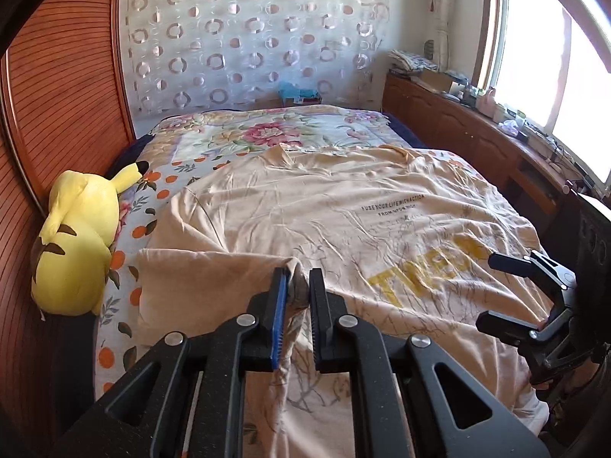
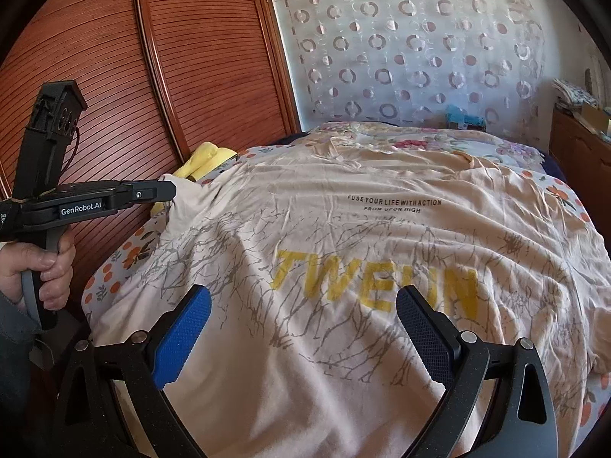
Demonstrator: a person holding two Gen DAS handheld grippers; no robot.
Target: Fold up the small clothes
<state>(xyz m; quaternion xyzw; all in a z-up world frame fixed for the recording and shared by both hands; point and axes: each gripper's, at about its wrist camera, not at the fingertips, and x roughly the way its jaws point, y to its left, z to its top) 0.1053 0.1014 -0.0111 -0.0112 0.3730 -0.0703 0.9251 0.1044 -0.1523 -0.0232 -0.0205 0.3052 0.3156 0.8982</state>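
Fabric of the T-shirt [image 1: 343, 206] is thin, limp and light; it lies spread on the bed [image 1: 267, 129]. Left gripper [image 1: 298, 286] is clamped on its bunched left edge. Right gripper [image 2: 305, 328] hovers spread, empty. Grasp at hems or seams.

T-shirt [image 1: 324, 210] spread on bed [image 1: 214, 129], plush toy [image 1: 76, 244] left beside it, cabinet [image 1: 477, 129] seemingly right

T-shirt [image 2: 343, 229]: pale peach, grey branch print, yellow block letters, black small text. Bedspread [image 1: 244, 133]: floral, orange-fruit border. Plush toy [image 1: 76, 236]: yellow, black-tipped ear, seemingly brown stripes. Curtain [image 1: 244, 38]: white, ringed circles.
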